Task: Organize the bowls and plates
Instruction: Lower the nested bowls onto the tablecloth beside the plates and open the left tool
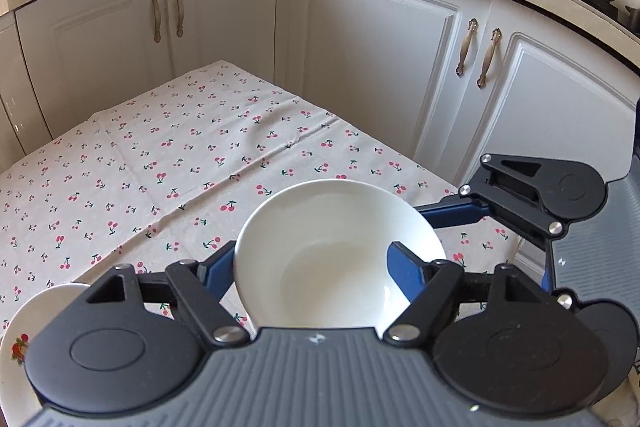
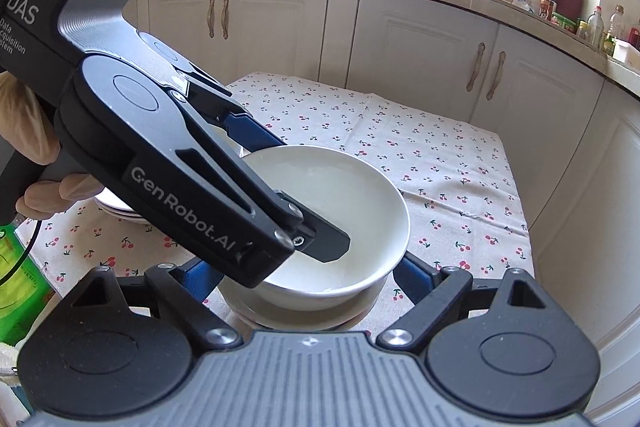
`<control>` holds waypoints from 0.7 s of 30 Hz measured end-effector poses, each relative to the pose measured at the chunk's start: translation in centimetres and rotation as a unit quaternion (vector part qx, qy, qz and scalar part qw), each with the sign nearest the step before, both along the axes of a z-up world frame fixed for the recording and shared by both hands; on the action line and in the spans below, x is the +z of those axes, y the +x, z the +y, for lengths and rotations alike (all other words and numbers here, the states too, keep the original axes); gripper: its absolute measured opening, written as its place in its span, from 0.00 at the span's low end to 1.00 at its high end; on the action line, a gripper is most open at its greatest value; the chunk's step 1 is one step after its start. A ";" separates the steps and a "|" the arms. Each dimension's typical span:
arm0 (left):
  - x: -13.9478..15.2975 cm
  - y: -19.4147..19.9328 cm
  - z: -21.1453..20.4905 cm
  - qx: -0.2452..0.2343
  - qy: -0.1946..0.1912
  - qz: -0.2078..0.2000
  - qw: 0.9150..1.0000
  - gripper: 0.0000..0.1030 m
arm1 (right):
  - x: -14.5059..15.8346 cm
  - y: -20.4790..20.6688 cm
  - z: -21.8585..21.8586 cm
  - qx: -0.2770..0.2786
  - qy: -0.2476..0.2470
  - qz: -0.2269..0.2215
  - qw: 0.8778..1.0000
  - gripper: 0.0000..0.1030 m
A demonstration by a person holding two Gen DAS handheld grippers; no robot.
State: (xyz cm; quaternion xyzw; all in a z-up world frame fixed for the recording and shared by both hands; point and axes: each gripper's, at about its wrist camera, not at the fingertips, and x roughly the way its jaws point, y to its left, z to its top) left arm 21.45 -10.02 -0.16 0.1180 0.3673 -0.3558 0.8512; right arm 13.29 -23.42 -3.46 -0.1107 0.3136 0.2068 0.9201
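Stack of white plates (image 2: pixel 116 209): left of the right wrist frame, on the cherry-print cloth of the worktop (image 2: pixel 440 163), partly hidden by the left gripper.
Left gripper (image 2: pixel 280 187): jaws closed on the rim of the round white ceramic bowl (image 2: pixel 344 195), one finger inside.
Bowl: centre of frame, on a white plate (image 2: pixel 304 315).
Right gripper (image 2: pixel 308 279): jaws wide, straddling that plate; contact unclear.
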 end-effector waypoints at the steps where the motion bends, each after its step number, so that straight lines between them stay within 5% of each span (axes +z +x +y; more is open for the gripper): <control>1: 0.0 0.0 0.0 0.000 0.000 0.001 1.000 0.76 | 0.0 0.0 0.0 0.000 0.000 0.001 1.000 0.90; 21: -1.0 0.1 -0.1 -0.001 0.000 0.008 1.000 0.76 | -0.9 0.7 -0.9 0.006 0.021 0.015 1.000 0.91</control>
